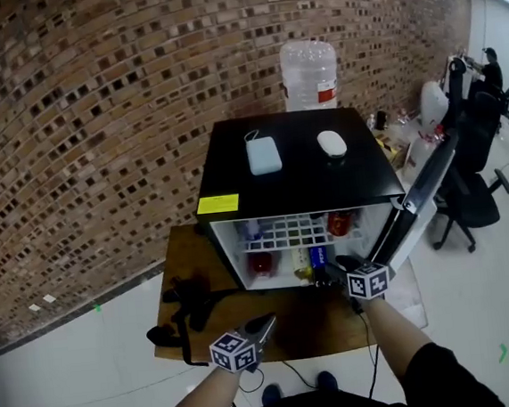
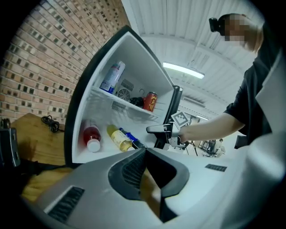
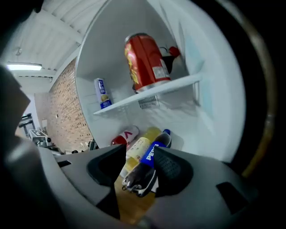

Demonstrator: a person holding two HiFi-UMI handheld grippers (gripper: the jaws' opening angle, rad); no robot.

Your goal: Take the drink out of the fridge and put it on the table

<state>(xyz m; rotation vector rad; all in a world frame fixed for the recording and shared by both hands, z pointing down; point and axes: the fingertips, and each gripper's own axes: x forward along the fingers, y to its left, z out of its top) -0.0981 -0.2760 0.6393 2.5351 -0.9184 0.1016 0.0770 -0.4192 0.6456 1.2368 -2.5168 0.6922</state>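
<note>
Setting: brick wall; open fridge [image 1: 295, 163] on a wooden desk [image 1: 185, 249].
Dark bottle [image 3: 151, 155]: lying in the fridge's bottom, beside a yellow bottle [image 3: 139, 144].
Right hand-held gripper [image 3: 138, 166]: jaws apart, the dark bottle's near end between them.
Left hand-held gripper [image 2: 145, 153]: jaws together, empty, outside the fridge.

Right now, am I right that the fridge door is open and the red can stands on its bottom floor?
Not quite: the door is open, but the red can stands on the upper shelf, as the right gripper view shows.
</note>
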